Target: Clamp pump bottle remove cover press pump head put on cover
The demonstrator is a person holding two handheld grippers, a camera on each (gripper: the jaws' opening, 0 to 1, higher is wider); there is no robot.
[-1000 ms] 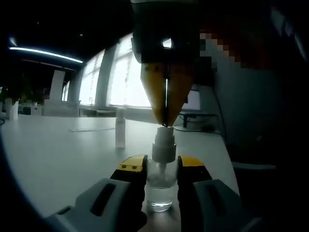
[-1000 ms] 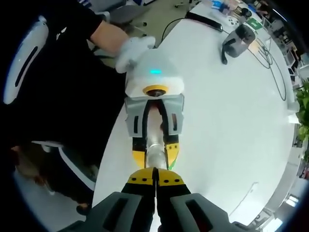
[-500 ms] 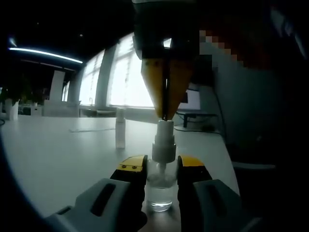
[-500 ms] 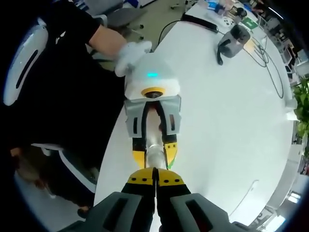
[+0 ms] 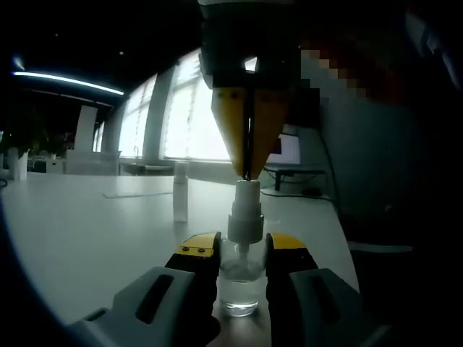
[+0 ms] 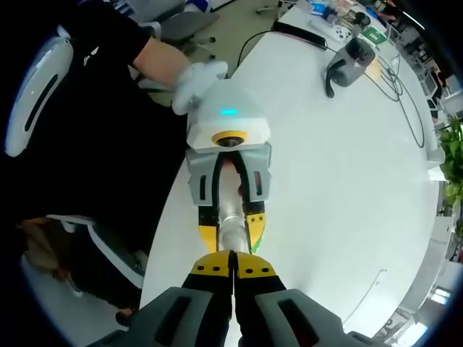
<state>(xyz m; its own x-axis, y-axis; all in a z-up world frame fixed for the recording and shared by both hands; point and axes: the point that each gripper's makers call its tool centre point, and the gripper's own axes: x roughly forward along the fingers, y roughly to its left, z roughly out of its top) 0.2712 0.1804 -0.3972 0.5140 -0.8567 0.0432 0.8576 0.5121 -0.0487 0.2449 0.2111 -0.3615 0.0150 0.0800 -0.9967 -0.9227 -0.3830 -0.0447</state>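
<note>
Two grippers meet on one small clear pump bottle (image 5: pixel 241 285), which stands upright on the white table (image 5: pixel 87 231) at the 6 o'clock edge of the left gripper view. The left gripper (image 5: pixel 241 253) has its yellow-tipped jaws closed against the bottle's glass body, one on each side, clamping it. Above, at 12 o'clock, the right gripper (image 5: pixel 249 170) points straight down with its jaws pressed together and holding nothing, its tip touching the top of the white pump head (image 5: pixel 245 213).

In the right gripper view the same bottle (image 6: pixel 233 230) sits just beyond the joined tip of the right gripper (image 6: pixel 233 269), between the left gripper's jaws (image 6: pixel 231 220).

Judging by the bare pump head, the pressing step is in hand; the next move calls for a straight downward push. A tall white item, probably the cover (image 5: pixel 180 191), stands at 10 o'clock of the bottle, well apart, waiting to be refitted.
</note>
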